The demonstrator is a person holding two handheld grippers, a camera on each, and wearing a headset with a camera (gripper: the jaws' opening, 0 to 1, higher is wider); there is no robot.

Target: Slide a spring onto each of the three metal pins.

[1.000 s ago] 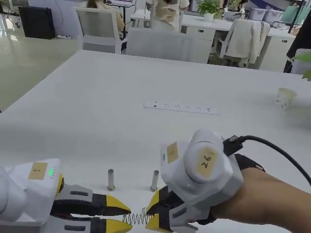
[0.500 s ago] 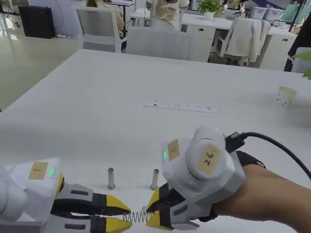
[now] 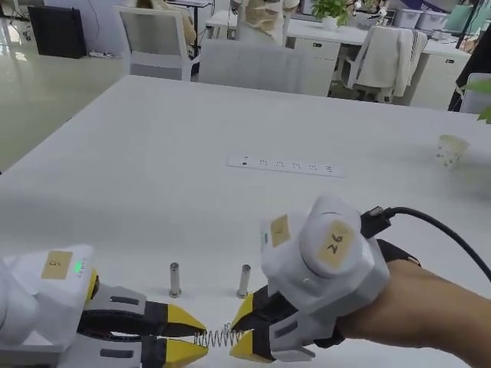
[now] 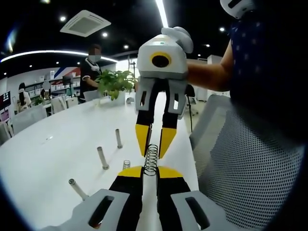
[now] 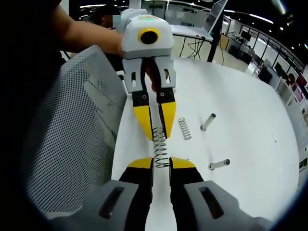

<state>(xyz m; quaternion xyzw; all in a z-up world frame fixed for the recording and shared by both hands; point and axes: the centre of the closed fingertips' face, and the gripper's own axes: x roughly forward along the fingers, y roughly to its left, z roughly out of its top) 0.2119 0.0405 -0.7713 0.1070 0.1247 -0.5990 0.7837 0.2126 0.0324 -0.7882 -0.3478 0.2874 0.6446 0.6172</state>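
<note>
A thin metal spring hangs level between my two grippers, just above the white table near its front edge. My left gripper is shut on its left end and my right gripper on its right end. Just behind them two metal pins stand upright. In the left gripper view my own jaws pinch the spring, the right gripper faces them, and three pins stand to the left. A loose spring lies beside the pins.
A white power strip lies mid-table and a paper cup stands at the far right. Chairs line the far edge. A grey mesh chair back is close to the table's front edge.
Both grippers keep their hold on the spring's ends. The right gripper has lifted slightly and the spring now lies more level.
</note>
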